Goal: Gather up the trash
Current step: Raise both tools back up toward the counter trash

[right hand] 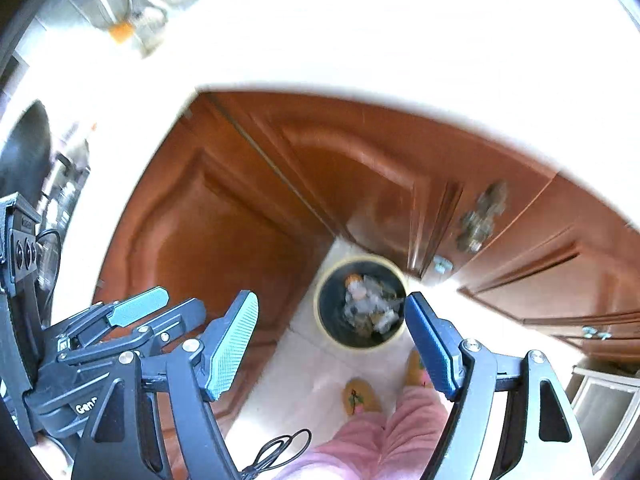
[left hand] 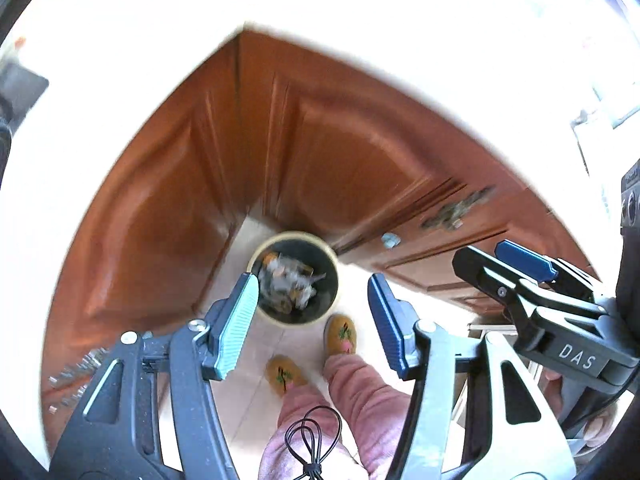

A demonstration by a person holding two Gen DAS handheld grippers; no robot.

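Note:
A round bin (left hand: pixel 289 321) with a pale yellow rim stands on the floor in the corner of the wooden cabinets, far below both grippers. Crumpled trash (left hand: pixel 286 280) lies inside it. The left gripper (left hand: pixel 312 320) hangs above it, open, with nothing between its fingers. The right gripper (left hand: pixel 508 270) shows at the right edge of the left wrist view. In the right wrist view the bin (right hand: pixel 320 312) and its trash (right hand: pixel 370 304) sit between the fingers of the right gripper (right hand: pixel 332 344), which is open and empty. The left gripper (right hand: pixel 148 316) is beside it on the left.
Reddish wooden cabinet doors (left hand: pixel 192 184) meet in a corner under a bright white countertop (left hand: pixel 360 20). A person's feet in yellow slippers (left hand: pixel 342 334) and pink trousers (left hand: pixel 360 392) stand on the pale tiled floor next to the bin. A black cable (left hand: pixel 312 444) dangles below.

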